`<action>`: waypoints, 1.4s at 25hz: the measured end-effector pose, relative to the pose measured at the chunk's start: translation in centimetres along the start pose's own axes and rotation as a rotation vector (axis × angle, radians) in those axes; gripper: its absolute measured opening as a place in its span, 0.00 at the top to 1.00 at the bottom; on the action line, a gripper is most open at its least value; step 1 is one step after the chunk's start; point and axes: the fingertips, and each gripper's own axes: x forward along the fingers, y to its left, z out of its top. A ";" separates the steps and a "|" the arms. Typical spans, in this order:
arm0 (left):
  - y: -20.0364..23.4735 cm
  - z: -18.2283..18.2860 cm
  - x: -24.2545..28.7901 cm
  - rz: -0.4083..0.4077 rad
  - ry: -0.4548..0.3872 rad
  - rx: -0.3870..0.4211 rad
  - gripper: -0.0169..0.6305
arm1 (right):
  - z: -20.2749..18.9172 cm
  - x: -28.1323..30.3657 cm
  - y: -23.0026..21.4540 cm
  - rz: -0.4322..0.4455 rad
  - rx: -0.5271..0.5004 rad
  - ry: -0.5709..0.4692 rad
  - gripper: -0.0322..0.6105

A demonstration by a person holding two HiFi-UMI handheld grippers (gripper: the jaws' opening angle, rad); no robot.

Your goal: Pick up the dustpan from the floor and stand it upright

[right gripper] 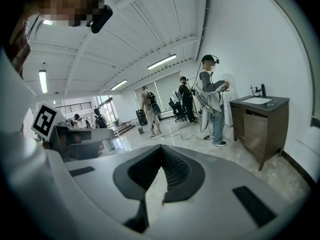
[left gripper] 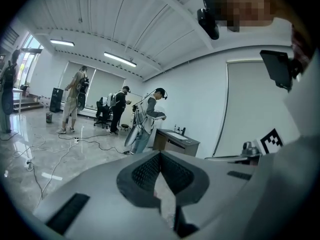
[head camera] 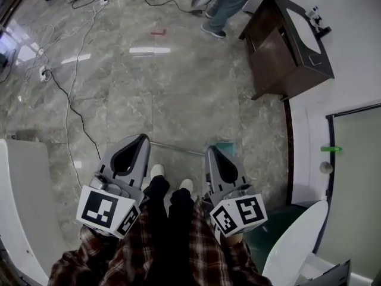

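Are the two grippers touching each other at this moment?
Apart. Head view: left gripper and right gripper flank the person's legs, with floor showing between their tips.

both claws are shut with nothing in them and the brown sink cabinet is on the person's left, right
Not quite: the brown sink cabinet is on the person's right, as the head view shows. The left claw and right claw are indeed shut and empty.
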 end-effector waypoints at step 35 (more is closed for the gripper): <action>11.6 -19.8 9.0 0.159 0.315 -0.209 0.79 | -12.4 9.9 -5.3 0.154 0.097 0.249 0.93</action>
